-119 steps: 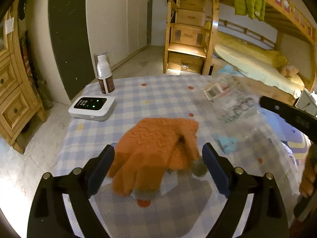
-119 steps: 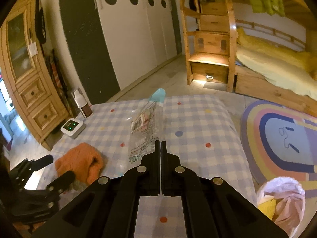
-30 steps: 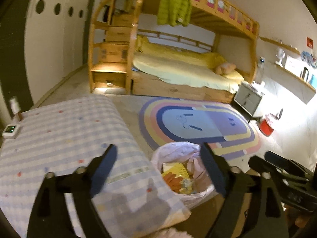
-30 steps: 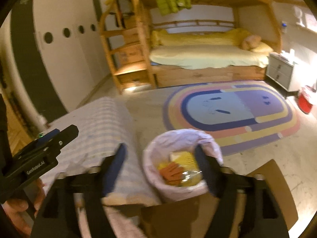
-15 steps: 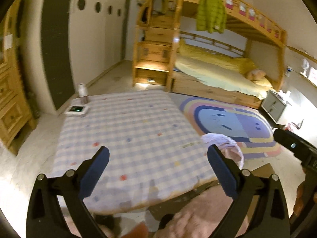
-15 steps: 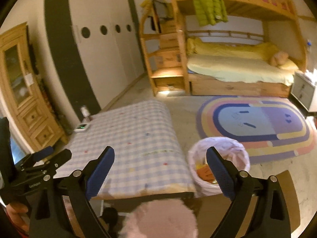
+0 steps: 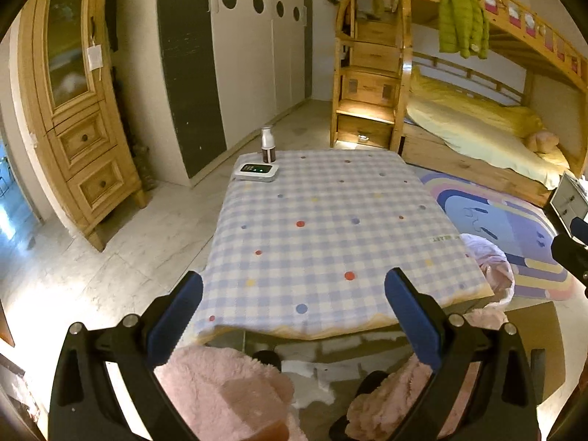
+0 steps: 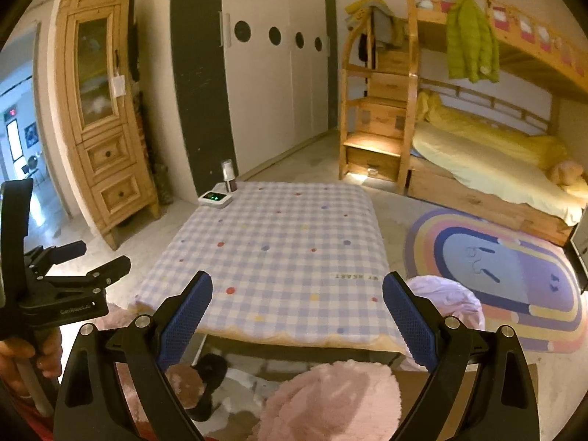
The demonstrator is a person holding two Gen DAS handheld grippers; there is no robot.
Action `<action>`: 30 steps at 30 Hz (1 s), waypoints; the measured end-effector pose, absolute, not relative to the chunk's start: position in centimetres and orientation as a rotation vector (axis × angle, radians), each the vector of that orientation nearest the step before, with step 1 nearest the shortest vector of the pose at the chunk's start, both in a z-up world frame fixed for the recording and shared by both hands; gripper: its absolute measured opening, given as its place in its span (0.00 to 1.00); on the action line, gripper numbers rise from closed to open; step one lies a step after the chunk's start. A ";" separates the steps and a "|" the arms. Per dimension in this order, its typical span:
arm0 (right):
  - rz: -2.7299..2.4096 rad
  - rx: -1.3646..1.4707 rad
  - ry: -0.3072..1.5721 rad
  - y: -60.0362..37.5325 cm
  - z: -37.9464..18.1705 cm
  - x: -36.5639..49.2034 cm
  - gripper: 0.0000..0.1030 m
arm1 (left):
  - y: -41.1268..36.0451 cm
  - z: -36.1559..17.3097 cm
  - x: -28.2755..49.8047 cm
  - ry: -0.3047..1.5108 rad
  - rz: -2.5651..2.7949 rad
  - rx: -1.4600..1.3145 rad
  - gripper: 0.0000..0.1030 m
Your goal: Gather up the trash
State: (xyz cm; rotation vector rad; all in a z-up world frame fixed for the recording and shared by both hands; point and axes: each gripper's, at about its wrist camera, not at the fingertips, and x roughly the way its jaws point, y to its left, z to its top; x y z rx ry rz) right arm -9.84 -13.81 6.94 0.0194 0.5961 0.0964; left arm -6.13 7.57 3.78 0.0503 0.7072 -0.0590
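Bunk bed (image 8: 488, 154), pale wood, yellow bedding on the lower bunk, a green jacket (image 8: 470, 40) hung from the top rail. White wardrobe (image 7: 253, 47) with round holes along the far wall; pine cabinet (image 8: 103, 110) to its left.

Rainbow rug (image 8: 503, 275) on the floor between bed and table.

Table (image 7: 330, 235) under a blue-and-white checked cloth with coloured dots. Only two things on it, both at the far left corner: a white device (image 7: 256, 172) with green lights and, just behind it, a small brown bottle (image 7: 267, 145) with a white cap.

Trash bin (image 8: 448, 301) on the floor at the table's near right corner, lined with a crumpled pale pink-white bag; its rim stands open and puffed. Contents hidden from both views.

Left gripper (image 7: 294, 305): blue-padded jaws spread wide, nothing between them. Right gripper (image 8: 297, 305): likewise wide, nothing held. Both held off the table's near edge, above pink fluffy slippers (image 8: 330, 400).
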 end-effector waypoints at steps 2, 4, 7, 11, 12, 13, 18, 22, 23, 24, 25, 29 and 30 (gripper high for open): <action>0.101 0.028 0.601 -13.6 6.8 -9.5 0.90 | 7.6 3.8 -6.2 0.704 -0.058 0.047 0.93; 0.099 0.028 0.604 -13.5 6.8 -9.5 0.90 | 7.5 3.8 -6.2 0.703 -0.057 0.051 0.93; 0.095 0.025 0.606 -13.5 6.7 -9.6 0.90 | 7.5 3.8 -6.0 0.705 -0.059 0.051 0.93; 0.093 0.027 0.610 -13.4 6.6 -9.7 0.90 | 7.4 3.7 -5.8 0.709 -0.059 0.053 0.93; 0.092 0.027 0.610 -13.5 6.6 -9.7 0.90 | 7.5 3.6 -5.8 0.710 -0.058 0.053 0.93; 0.090 0.026 0.612 -13.5 6.5 -9.6 0.90 | 7.5 3.6 -5.7 0.712 -0.059 0.053 0.93; 0.091 0.026 0.622 -13.6 6.3 -9.4 0.90 | 7.4 3.5 -5.5 0.716 -0.056 0.055 0.93; 0.095 0.024 0.626 -13.6 6.2 -9.2 0.90 | 7.5 3.4 -5.3 0.716 -0.052 0.057 0.93; 0.095 0.024 0.626 -13.6 6.2 -9.3 0.90 | 7.4 3.4 -5.3 0.716 -0.050 0.059 0.93; 0.094 0.025 0.626 -13.6 6.2 -9.2 0.90 | 7.4 3.3 -5.3 0.716 -0.050 0.060 0.93; 0.093 0.026 0.624 -13.6 6.2 -9.3 0.90 | 7.4 3.3 -5.3 0.716 -0.051 0.060 0.93; 0.091 0.030 0.620 -13.7 6.2 -9.3 0.90 | 7.3 3.4 -5.3 0.712 -0.046 0.063 0.93; 0.090 0.031 0.618 -13.7 6.3 -9.3 0.90 | 7.4 3.4 -5.3 0.710 -0.045 0.064 0.93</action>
